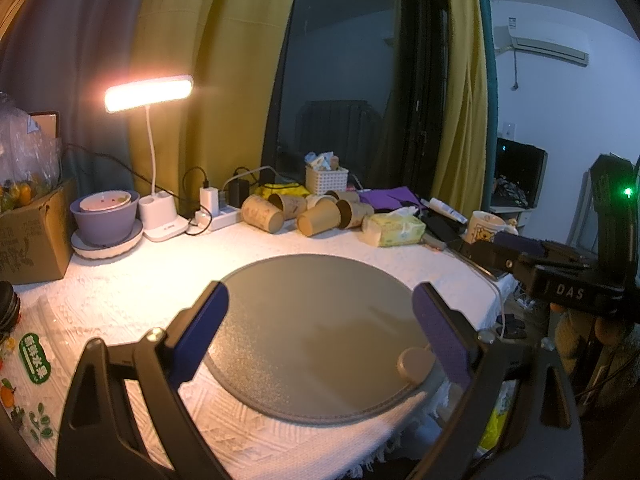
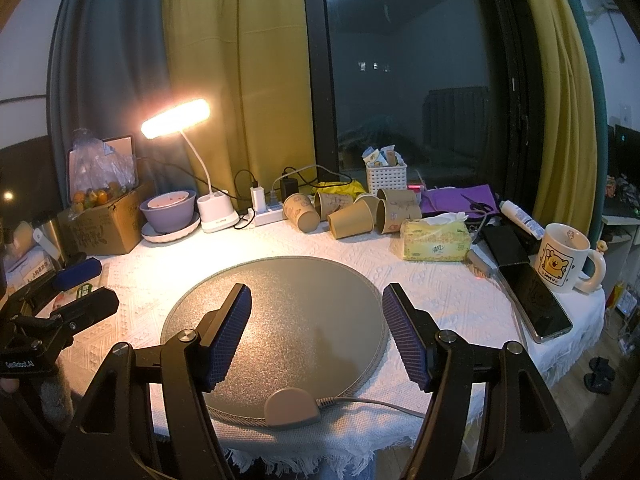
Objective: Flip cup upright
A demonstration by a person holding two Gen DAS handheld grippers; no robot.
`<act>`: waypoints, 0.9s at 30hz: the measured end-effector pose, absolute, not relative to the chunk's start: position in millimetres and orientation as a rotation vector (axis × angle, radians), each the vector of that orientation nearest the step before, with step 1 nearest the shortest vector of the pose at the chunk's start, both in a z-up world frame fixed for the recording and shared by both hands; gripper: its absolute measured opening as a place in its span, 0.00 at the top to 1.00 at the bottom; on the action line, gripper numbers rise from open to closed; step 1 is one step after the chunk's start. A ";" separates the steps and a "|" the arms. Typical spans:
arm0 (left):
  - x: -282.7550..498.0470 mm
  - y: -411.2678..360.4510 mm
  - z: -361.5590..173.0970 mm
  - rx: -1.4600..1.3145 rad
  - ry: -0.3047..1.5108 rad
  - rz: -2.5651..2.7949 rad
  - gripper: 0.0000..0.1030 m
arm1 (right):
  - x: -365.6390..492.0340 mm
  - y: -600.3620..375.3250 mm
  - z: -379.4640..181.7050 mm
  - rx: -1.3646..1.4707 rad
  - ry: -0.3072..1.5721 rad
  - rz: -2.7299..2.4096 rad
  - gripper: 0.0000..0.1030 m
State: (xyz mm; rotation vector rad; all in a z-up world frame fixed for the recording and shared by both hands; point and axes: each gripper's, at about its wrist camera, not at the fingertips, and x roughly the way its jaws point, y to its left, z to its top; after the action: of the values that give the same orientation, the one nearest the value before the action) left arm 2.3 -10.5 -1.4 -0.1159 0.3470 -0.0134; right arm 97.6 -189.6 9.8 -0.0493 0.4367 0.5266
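Several brown paper cups [image 1: 318, 222] lie on their sides in a heap at the back of the table, also in the right wrist view [image 2: 352, 220]. My left gripper [image 1: 320, 336] is open and empty, low over the round grey mat [image 1: 312, 320], well short of the cups. My right gripper [image 2: 316, 336] is open and empty over the same mat [image 2: 304, 304]. The right gripper also shows at the right edge of the left wrist view [image 1: 516, 246]; the left one shows at the left edge of the right wrist view [image 2: 86, 286].
A lit desk lamp [image 2: 176, 118], purple bowl [image 2: 168, 210], power strip [image 2: 266, 216], white basket [image 2: 386, 178], tissue pack [image 2: 436, 240], phone [image 2: 534, 300] and white mug [image 2: 564, 258] ring the mat. A cardboard box [image 2: 108, 224] stands at the left. A mat cable [image 2: 376, 402] runs off the front edge.
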 end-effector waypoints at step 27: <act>129.8 -1.2 -23.0 0.014 0.554 -0.080 0.09 | 183.1 -174.2 -26.2 -0.077 0.545 0.526 0.31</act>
State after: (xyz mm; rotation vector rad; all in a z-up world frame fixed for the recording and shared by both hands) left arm 129.8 -1.2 -23.0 0.0141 0.5537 -0.0803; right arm 183.1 -174.2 -26.2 -0.0774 0.5448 0.5263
